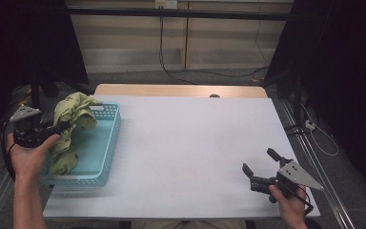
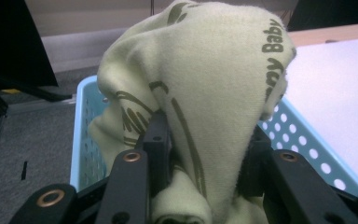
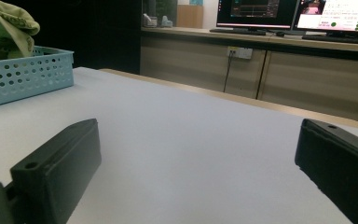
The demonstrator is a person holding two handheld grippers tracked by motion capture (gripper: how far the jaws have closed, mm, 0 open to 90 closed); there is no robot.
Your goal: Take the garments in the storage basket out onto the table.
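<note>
Pale green garment (image 1: 71, 125), printed with dark olive marks and lettering, bunched and draped at the left of the high view, partly over the near-left wall of the light blue perforated basket (image 1: 106, 143) and partly lifted above it. Held there by the left gripper (image 1: 62, 127), coming in from the left edge of the frame at about mid height. In the left gripper view, cloth wedged between the two black fingers (image 2: 156, 140) and rising as a peak into the upper centre of the picture; fingers closed to a narrow gap on a thick fold, so gripping the garment rather than standing free. Grip taken low on the bundle, probably so that the rest hangs and unfolds on the way out of the basket. Basket sitting at the left edge of the white bench (image 1: 190, 138), likely to keep the broad middle free as a spreading area.

Right gripper (image 1: 259, 169) parked at the lower right of the high view, low over the bench, well apart from the basket. In the right gripper view, fingers (image 3: 58, 168) spread wide with bare bench between them, holding nothing; apparently waiting to take a second corner of the cloth. Basket and a bit of green cloth at the upper left of that view.
</note>
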